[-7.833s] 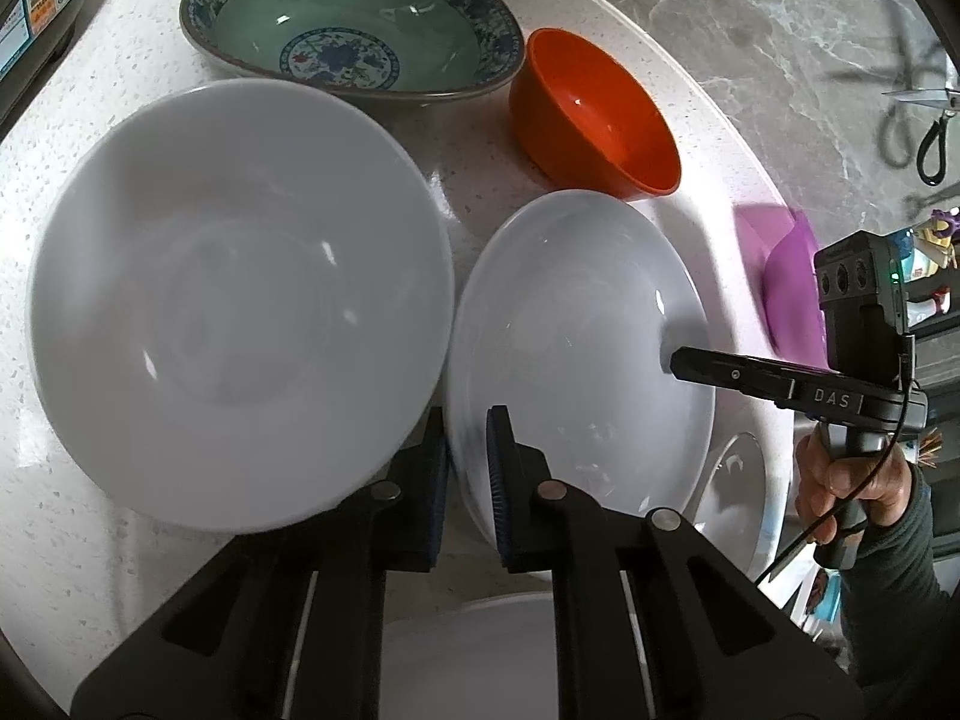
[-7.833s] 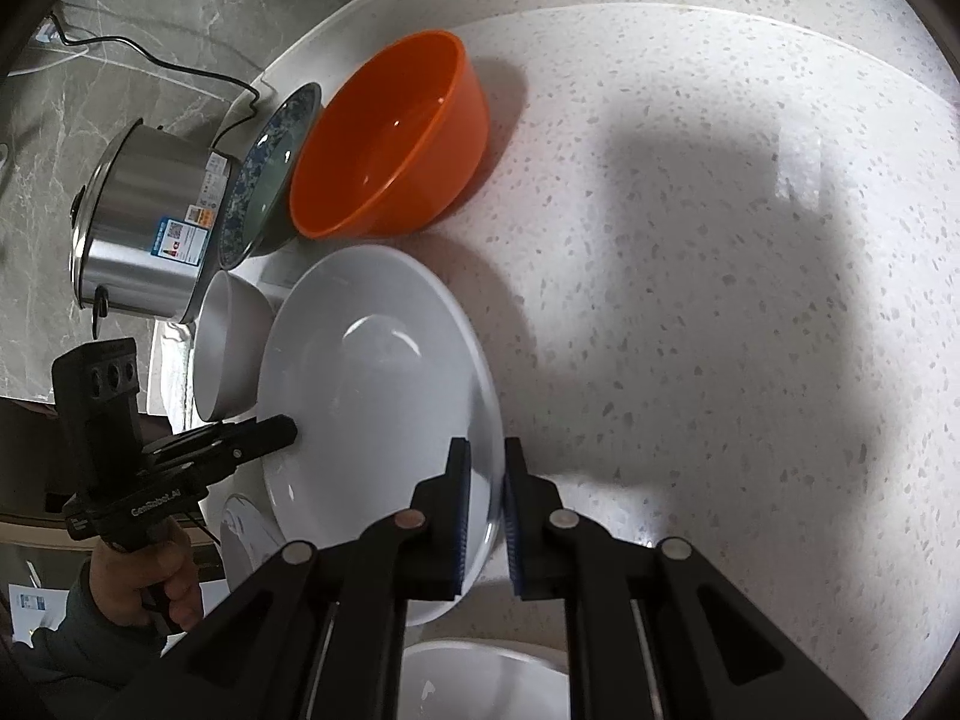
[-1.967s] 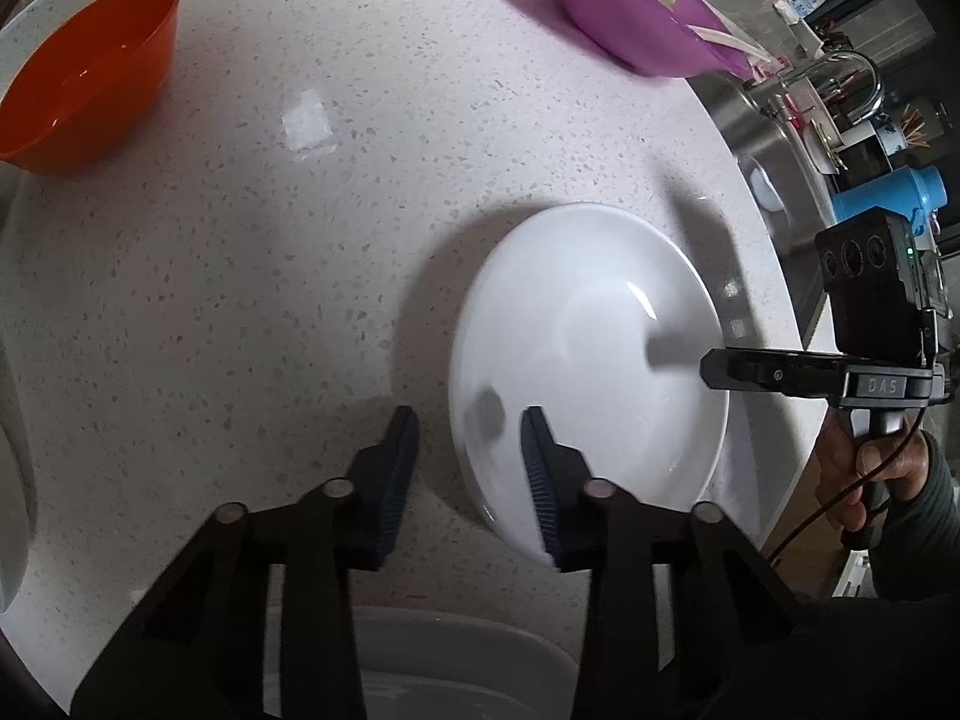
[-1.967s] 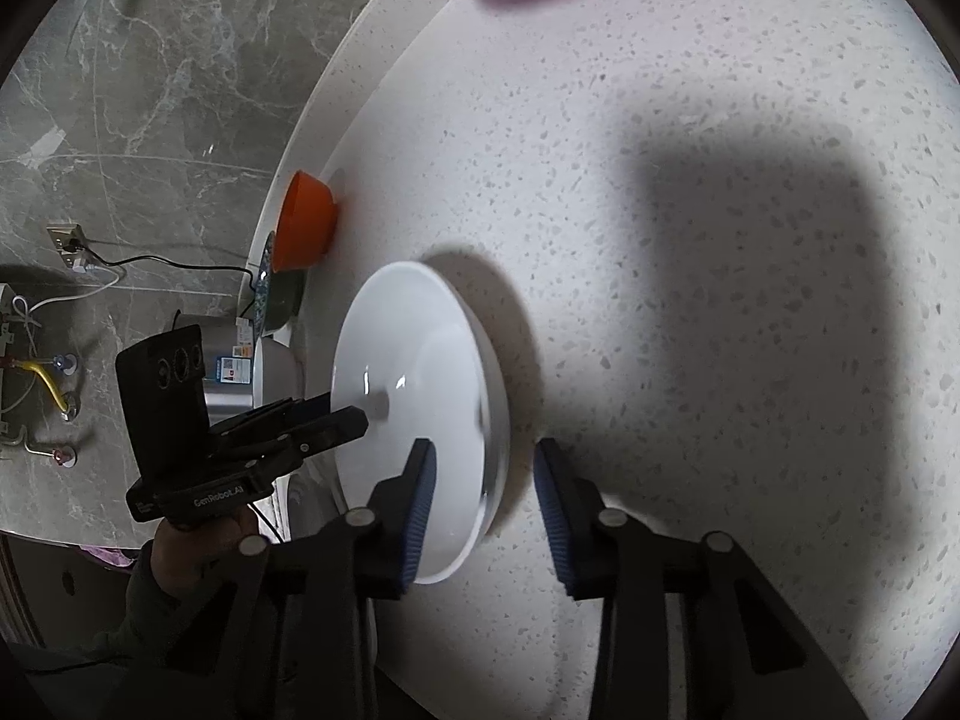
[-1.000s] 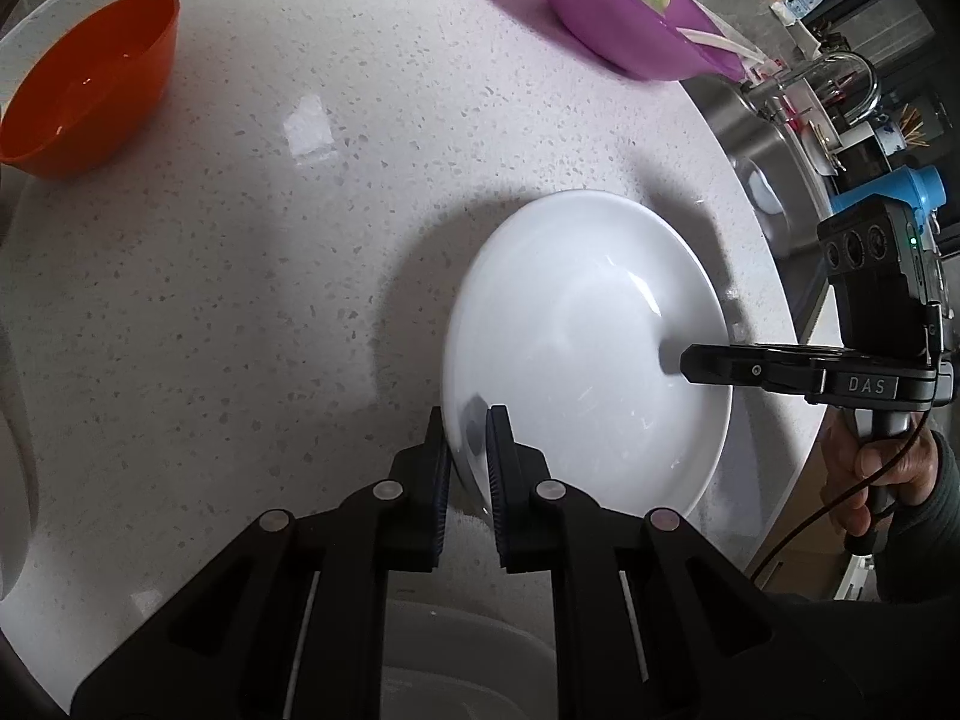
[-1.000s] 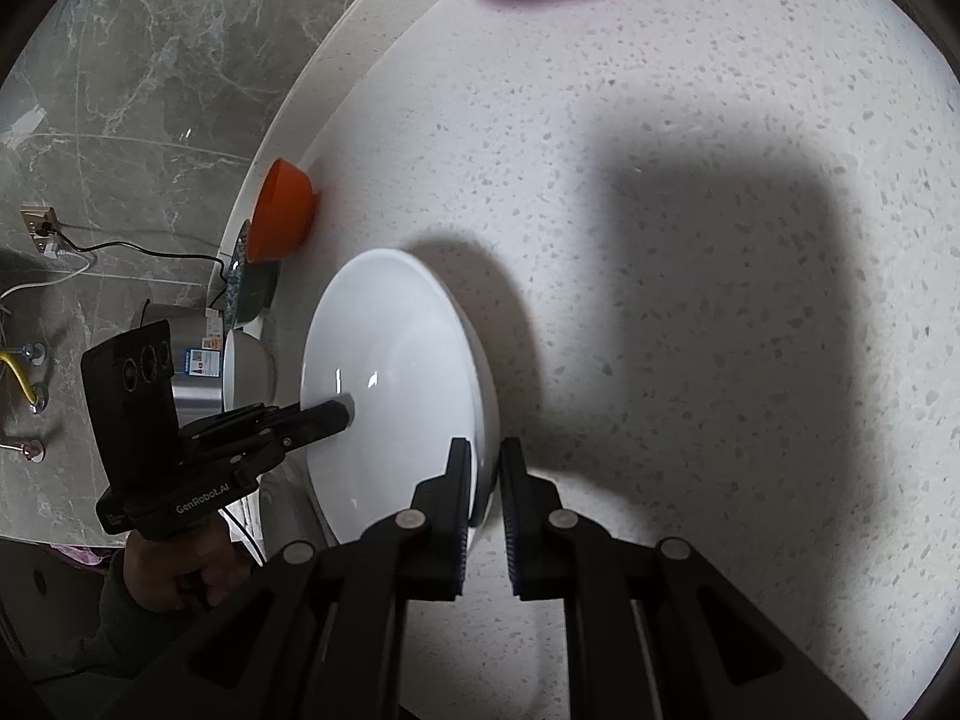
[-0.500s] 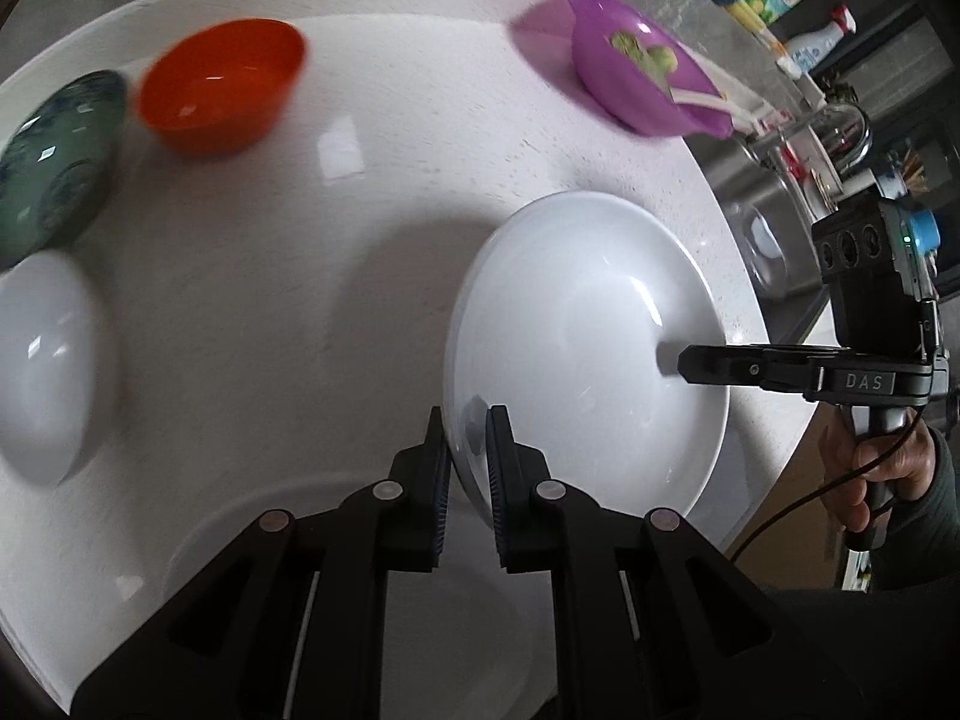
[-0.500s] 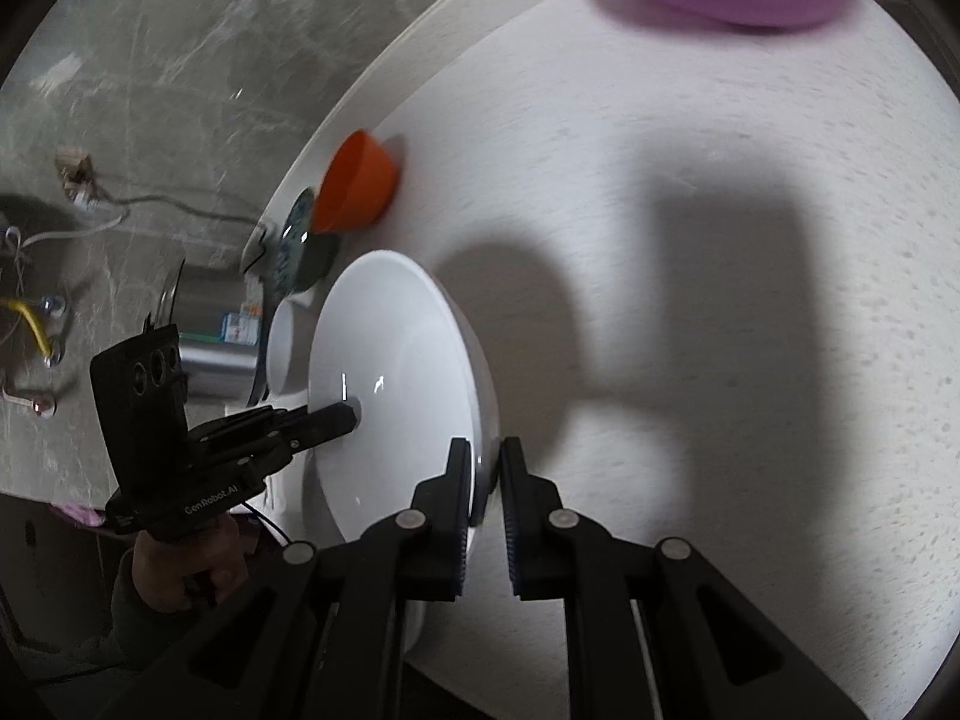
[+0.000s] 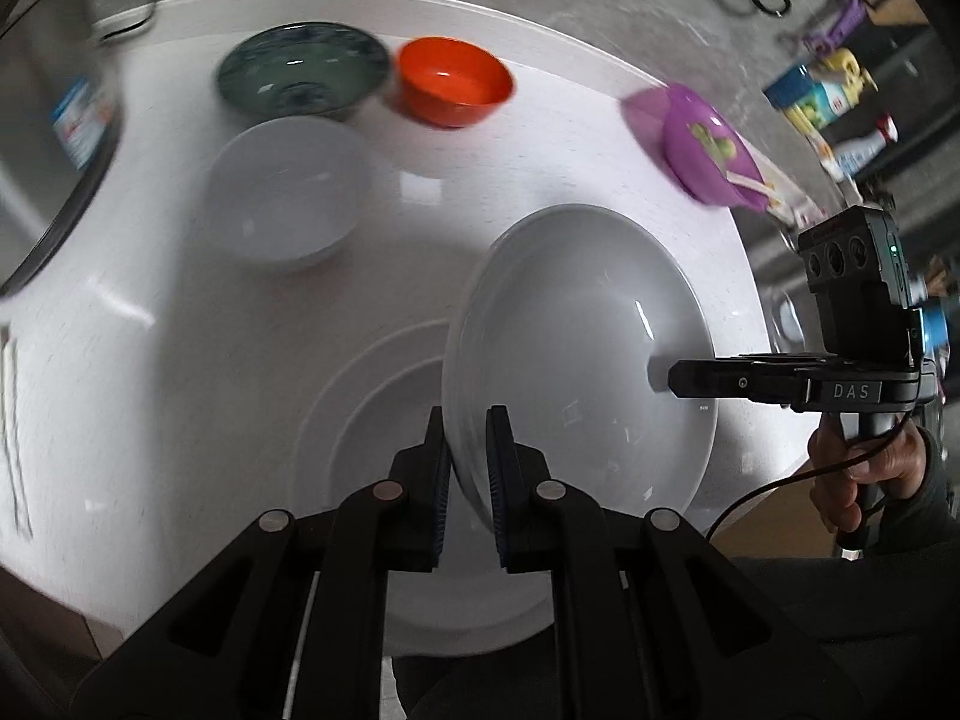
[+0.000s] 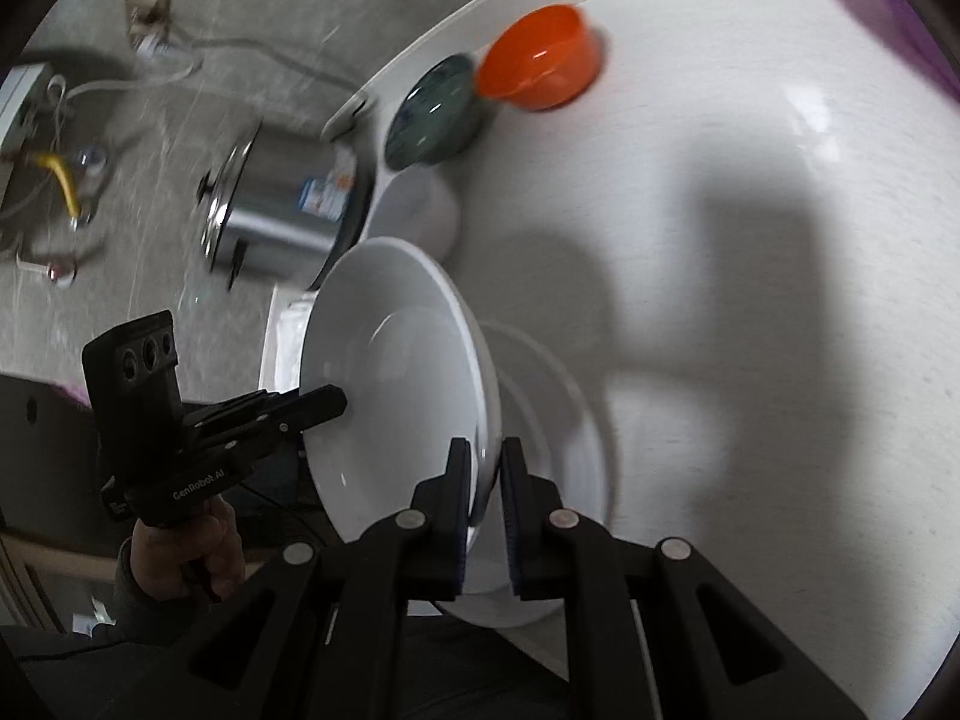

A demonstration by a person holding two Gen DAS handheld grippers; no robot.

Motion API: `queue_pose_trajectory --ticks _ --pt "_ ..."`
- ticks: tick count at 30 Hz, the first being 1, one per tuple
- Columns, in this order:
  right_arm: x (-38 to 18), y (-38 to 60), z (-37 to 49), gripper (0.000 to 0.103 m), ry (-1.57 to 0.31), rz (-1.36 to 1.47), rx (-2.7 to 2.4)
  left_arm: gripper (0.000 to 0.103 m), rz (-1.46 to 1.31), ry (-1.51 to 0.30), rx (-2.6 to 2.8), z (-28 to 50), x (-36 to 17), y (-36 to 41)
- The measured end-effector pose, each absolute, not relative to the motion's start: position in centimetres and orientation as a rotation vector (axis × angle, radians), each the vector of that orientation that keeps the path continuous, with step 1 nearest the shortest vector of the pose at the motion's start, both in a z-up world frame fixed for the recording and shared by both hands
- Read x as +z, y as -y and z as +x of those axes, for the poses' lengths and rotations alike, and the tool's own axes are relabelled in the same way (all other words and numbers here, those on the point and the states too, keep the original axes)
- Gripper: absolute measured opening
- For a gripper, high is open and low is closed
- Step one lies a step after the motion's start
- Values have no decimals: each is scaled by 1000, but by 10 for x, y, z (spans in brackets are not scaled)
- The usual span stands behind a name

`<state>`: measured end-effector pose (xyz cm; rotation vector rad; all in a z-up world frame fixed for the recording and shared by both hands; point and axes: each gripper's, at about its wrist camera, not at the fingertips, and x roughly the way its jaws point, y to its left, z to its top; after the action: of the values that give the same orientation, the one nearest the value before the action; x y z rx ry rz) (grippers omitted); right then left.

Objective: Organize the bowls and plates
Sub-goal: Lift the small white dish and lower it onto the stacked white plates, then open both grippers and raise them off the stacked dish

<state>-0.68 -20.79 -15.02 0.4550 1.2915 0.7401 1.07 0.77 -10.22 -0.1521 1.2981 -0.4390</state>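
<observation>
Both grippers were clamped on opposite rims of one white plate (image 9: 576,324): left gripper (image 9: 467,468) on its near edge, right gripper (image 10: 485,498) across. The two-sided hold likely kept it level. It hung above a larger plate (image 9: 360,420) on the counter (image 9: 570,138), probably for stacking; bowls (image 9: 288,204) sat far left.

Left wrist view, steeply downward along its fingers, close over the white plate (image 9: 576,348), right wrist view, obliquely downward from the opposite rim, both sharing plate, orange bowl (image 10: 537,69) and counter (image 9: 150,396).
</observation>
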Motion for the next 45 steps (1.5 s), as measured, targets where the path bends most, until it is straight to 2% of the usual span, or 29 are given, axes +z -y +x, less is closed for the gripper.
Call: queue_pose_trajectory --ticks 7,15,28,38,40,43,45 --pt "-150 180 -12 12 -1324 382 774 10 -215 -1301 -400 -21 -109 -43" --pt "-176 160 -26 12 -1379 302 733 10 -205 -1360 -359 -39 -155 -48" --pt "-210 151 -30 12 -1410 212 664 10 -120 -1394 -352 -36 -190 -38" --pt "-207 149 -31 13 -1372 148 655 13 -143 -1393 -360 -27 -206 -36" --pt "-207 150 -30 17 -1368 157 658 13 -166 -1391 -359 -28 -205 -41" --pt "-206 148 -29 31 -1363 177 682 16 -197 -1386 -362 -27 -202 -46" --pt "-204 143 -32 49 -1356 165 716 21 -200 -1372 -367 -28 -197 -48"
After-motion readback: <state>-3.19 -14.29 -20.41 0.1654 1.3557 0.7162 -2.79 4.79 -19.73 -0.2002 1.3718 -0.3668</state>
